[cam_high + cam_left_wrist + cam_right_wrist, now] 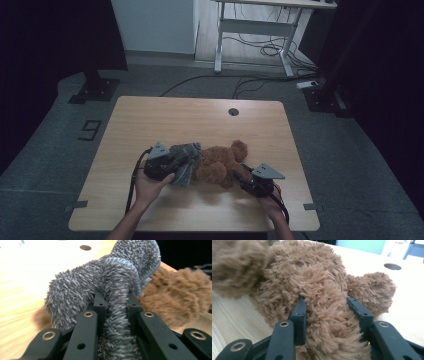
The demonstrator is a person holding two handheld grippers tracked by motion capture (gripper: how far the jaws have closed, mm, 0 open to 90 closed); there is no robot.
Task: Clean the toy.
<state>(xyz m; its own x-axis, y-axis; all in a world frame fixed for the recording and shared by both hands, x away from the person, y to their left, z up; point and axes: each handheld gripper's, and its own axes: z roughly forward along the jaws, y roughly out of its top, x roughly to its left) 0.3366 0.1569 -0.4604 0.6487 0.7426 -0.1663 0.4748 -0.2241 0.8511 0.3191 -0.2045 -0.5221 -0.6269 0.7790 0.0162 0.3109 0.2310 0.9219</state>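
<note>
Here, left tongs (116, 302) clamp the grey fuzzy cloth (100, 282); right tongs (327, 307) clamp the brown teddy bear (312, 280).

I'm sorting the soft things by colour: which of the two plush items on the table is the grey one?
The shaggy grey cloth, clamped in the left gripper. The other is a brown teddy bear, held by the right gripper.

On the counter (150, 120): 1 brown teddy bear (220, 162), 1 grey fluffy cloth (186, 159). 2 grippers were at work, left gripper (172, 162) & right gripper (242, 177), w/ 2 black jaws each. 1 round hole (233, 111) in the top. 1 white desk (260, 30) stood behind.
</note>
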